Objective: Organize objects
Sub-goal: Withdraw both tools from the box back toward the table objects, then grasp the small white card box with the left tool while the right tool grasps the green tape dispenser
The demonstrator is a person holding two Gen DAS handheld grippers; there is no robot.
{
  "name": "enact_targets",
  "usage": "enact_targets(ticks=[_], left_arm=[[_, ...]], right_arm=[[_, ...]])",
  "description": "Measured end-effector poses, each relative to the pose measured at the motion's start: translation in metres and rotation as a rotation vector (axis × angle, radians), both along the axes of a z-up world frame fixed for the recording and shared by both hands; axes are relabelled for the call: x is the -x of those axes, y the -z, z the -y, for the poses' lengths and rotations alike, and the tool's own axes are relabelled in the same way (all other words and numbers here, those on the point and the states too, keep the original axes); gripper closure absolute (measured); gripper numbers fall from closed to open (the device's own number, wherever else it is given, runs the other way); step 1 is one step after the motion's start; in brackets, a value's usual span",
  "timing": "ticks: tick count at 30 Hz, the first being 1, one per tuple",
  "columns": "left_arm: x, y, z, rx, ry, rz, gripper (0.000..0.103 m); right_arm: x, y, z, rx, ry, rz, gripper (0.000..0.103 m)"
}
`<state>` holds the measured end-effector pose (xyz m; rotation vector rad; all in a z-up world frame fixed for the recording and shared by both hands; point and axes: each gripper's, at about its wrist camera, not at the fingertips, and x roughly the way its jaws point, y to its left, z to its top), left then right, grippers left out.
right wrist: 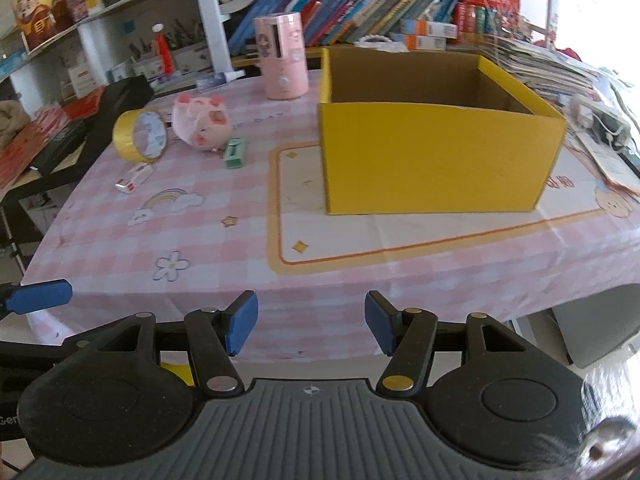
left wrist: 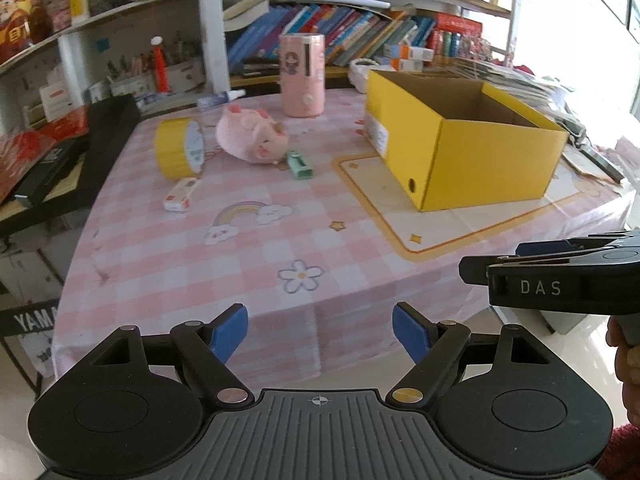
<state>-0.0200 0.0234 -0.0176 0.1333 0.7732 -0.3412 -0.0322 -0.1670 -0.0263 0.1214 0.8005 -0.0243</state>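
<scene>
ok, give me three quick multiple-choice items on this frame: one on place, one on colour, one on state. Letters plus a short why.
1. Where does the green stapler lie?
A. inside the box
B. on the cloth beside the pig plush
C. on the shelf

2. What colour is the open box?
A. yellow
B. blue
C. white

3. What is between the left gripper fingers?
A. the tape roll
B. the pink cylinder
C. nothing

Key: 1 B, it rests on the checked tablecloth right by the plush. 2 A, its outer walls are yellow, brown inside. 3 C, the blue pads stand apart with only cloth behind them; the tape roll and pink cylinder sit far off.
</scene>
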Motion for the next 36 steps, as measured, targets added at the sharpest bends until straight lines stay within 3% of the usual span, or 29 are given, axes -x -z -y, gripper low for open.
enact_targets(ticks=[19,36], left_arm=[[-0.016,-0.003,-0.021,-0.012,-0.089,0.016,0.021],[-0.083,-0.007,-0.024,-0.021,-0.174,0.023,0.021]], right_arm=[[-0.03,-0.002,-0.032,-0.003,-0.117,0.011,0.043],[-0.108,-0.007,-0.04,-0.004,-0.224,0.04,0.042]])
